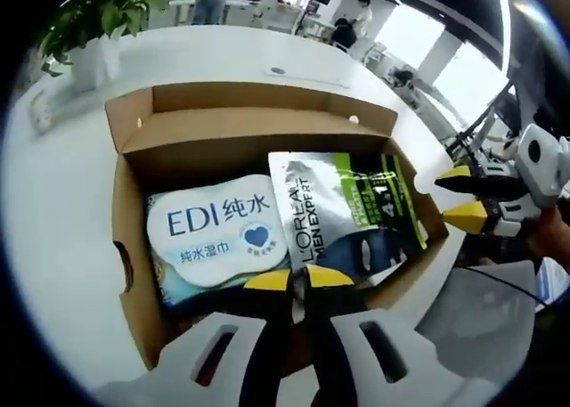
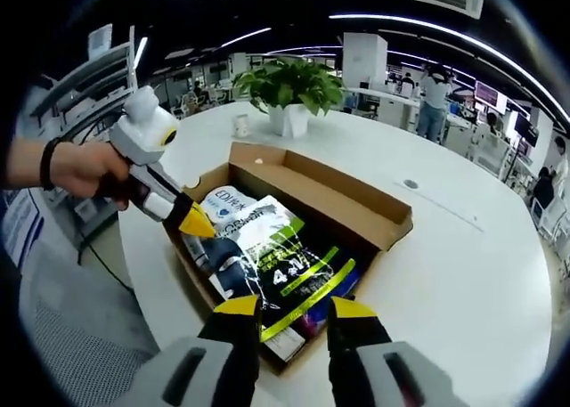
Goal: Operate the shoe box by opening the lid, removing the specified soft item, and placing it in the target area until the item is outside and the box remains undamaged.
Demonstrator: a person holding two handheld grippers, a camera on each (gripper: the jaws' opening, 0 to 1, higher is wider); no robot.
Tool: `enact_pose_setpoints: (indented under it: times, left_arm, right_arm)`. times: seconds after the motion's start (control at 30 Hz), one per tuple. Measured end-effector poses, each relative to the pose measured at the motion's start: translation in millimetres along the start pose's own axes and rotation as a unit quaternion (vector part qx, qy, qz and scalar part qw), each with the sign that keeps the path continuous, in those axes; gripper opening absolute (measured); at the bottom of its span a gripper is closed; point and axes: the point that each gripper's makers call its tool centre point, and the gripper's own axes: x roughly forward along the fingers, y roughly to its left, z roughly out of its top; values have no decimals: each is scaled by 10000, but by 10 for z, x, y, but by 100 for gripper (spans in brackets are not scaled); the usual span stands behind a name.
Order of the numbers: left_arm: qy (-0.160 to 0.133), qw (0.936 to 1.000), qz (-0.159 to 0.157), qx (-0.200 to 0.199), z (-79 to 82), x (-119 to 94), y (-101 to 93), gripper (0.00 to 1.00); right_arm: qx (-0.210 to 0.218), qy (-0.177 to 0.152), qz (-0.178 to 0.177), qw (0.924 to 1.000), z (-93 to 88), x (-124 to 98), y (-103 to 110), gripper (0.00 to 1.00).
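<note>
Left gripper view: brown cardboard box is sitting open on the glossy white round table, lid flap folded back on the far side. Inside, two soft flat packs are lying side by side: a blue-and-white wipes pack and a shiny foil mask pouch, silver, black and green, partly overlapping the wipes. Left gripper is hovering at the near box wall, yellow-tipped fingers almost together with nothing between them. Right gripper is waiting just outside the box's right wall, fingers parted.

Right gripper view: right gripper is pointing at the box's near corner, fingers apart and empty. A hand is holding the left gripper, angling its tip down onto the packs. Table around the box is lying bare; a potted plant is standing well behind.
</note>
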Motion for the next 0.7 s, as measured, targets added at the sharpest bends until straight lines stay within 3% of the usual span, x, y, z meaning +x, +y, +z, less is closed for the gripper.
enact_pose_setpoints:
  times: [0.17, 0.27, 0.57, 0.7]
  left_arm:
    - [35, 9999, 97, 11, -13, -18, 30, 1]
    - [23, 9999, 112, -9, -21, -27, 34, 1]
    - [44, 9999, 146, 26, -58, -39, 42, 1]
    - [60, 9998, 162, 39, -68, -46, 60, 1]
  right_arm:
    - [129, 290, 55, 9995, -49, 122, 36, 25]
    - [276, 631, -64, 9976, -165, 175, 10, 25]
    - [635, 747, -22, 9952, -145, 304, 47, 23]
    - [675, 810, -215, 9942, -146, 324, 4, 21]
